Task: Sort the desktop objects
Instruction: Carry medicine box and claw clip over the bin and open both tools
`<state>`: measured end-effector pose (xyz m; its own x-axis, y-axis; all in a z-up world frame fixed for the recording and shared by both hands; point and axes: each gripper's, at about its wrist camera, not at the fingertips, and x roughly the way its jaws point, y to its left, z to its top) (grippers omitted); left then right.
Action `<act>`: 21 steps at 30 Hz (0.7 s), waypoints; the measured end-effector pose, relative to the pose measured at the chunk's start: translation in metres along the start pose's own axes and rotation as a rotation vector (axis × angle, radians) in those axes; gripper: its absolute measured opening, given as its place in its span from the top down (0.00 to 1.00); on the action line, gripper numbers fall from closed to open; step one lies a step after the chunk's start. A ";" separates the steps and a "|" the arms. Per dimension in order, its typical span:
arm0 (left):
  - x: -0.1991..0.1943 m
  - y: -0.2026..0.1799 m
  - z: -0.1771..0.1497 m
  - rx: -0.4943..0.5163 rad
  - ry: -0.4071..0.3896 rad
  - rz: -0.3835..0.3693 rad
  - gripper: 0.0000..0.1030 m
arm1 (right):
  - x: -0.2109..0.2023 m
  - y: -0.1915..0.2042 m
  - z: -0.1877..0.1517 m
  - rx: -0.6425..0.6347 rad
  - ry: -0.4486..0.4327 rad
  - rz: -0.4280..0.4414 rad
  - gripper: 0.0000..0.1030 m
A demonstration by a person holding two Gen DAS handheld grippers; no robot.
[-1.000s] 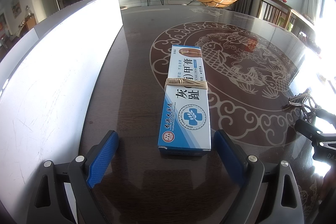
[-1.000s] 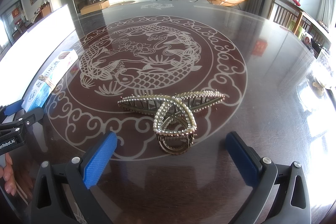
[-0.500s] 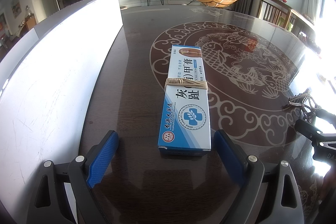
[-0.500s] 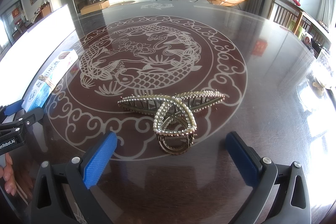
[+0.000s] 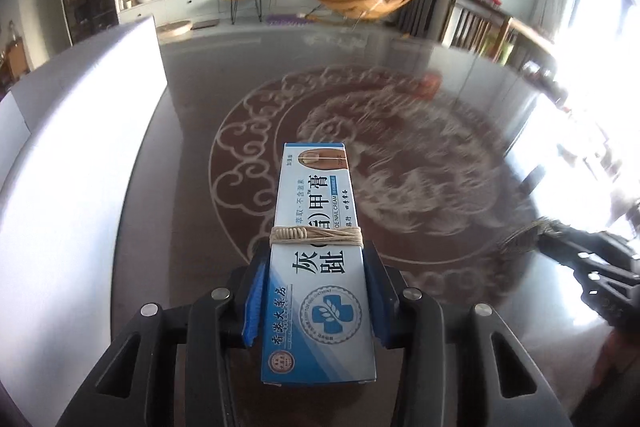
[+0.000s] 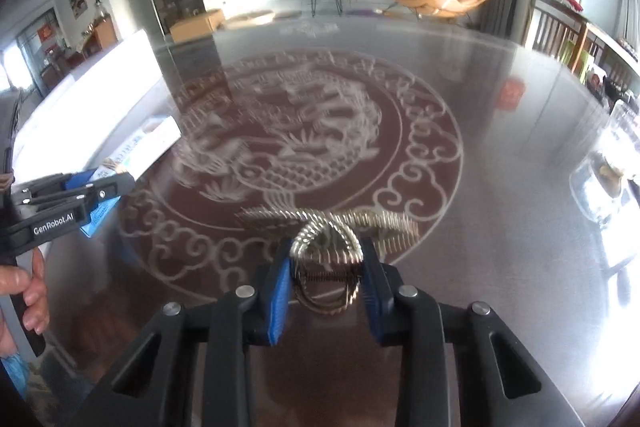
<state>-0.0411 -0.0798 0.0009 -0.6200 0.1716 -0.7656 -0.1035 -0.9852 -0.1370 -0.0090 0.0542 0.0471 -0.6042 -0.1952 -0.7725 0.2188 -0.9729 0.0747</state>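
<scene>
Ointment box (image 5: 318, 267) clamped between left gripper (image 5: 316, 291) pads, seemingly raised above the table (image 5: 192, 227). Pearl hair claw (image 6: 328, 243) pinched in right gripper (image 6: 325, 283). Both grasped, neither sorted; placing remains.

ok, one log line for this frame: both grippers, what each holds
left gripper: shut on nail cream box | right gripper: shut on pearl hair claw | table: blurred

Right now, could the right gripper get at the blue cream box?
Probably not. The right gripper is shut on the hair claw, and the left gripper already clamps the cream box between its fingers.
</scene>
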 end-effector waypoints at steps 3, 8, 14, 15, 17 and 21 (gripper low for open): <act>-0.056 0.005 0.007 -0.028 -0.089 -0.066 0.59 | -0.033 0.024 0.018 -0.052 -0.066 0.039 0.69; -0.160 0.067 0.021 -0.098 -0.214 -0.058 0.59 | -0.079 0.102 0.065 -0.159 -0.186 0.215 0.69; -0.212 0.174 0.005 -0.163 -0.221 0.253 0.58 | -0.081 0.250 0.104 -0.314 -0.206 0.520 0.69; -0.209 0.189 -0.001 -0.180 -0.192 0.288 0.58 | -0.072 0.276 0.106 -0.349 -0.181 0.556 0.69; -0.194 0.219 -0.017 -0.231 -0.110 0.350 0.58 | -0.043 0.325 0.103 -0.417 -0.081 0.623 0.69; -0.170 0.249 -0.049 -0.354 0.034 0.408 0.48 | 0.012 0.381 0.082 -0.547 0.182 0.583 0.31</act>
<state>0.0763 -0.3542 0.0658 -0.5288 -0.2190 -0.8200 0.4123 -0.9107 -0.0227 0.0042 -0.3289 0.1175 -0.1540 -0.5819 -0.7985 0.8307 -0.5139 0.2143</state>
